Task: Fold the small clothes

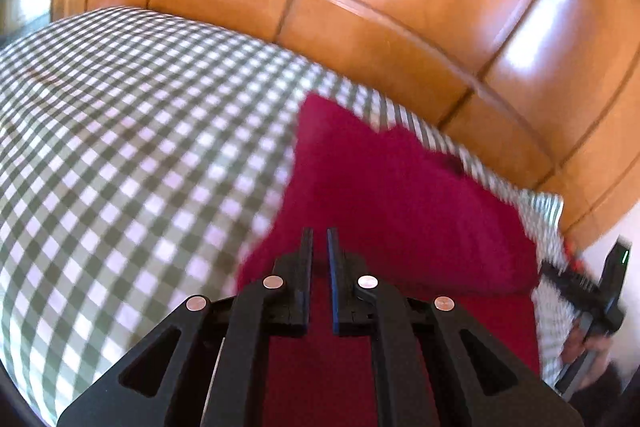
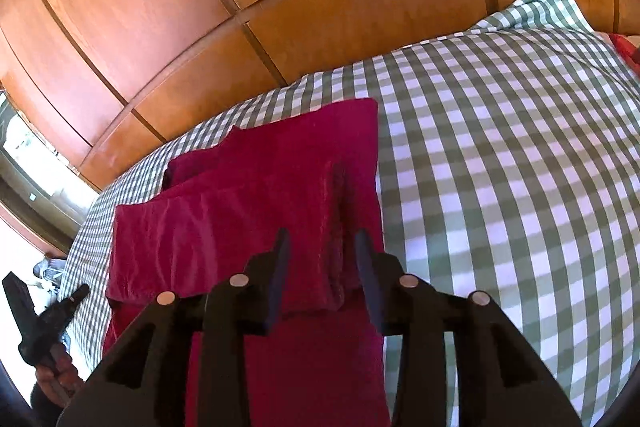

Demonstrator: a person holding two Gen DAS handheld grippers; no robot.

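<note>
The red garment [image 2: 256, 211] lies on the checked bedspread [image 2: 500, 147], close to the bed's left edge, with the wooden panelled wall [image 2: 200, 7] beyond its far end. It looks partly folded: a flap is doubled over the top and a raised crease runs near its right edge. Its long axis runs from near to far, straight away from both tools.

The right gripper [image 2: 323, 267] hangs directly over the near part of the cloth. Its fingers stand apart with nothing between them; the crease runs up the gap between them but the pads do not press on it. It points down and forward along the garment's length, so the fold ridge lies just ahead of and below the tips.

The left gripper [image 1: 320, 251] also sits over the red cloth, nearer its left side. Its fingers are drawn almost together, only a thin slit between them. The picture from it is smeared, and no cloth shows in that slit, so I take it to be closed on nothing, though a thin hem pinched there would be hard to see.

Both are above the garment, but I judge the right one the better placed for the next pinch, since its spread fingers already straddle the crease. The far corners of the cloth are well ahead of either tool, so any fold from that end means a reach along the long axis.
</note>
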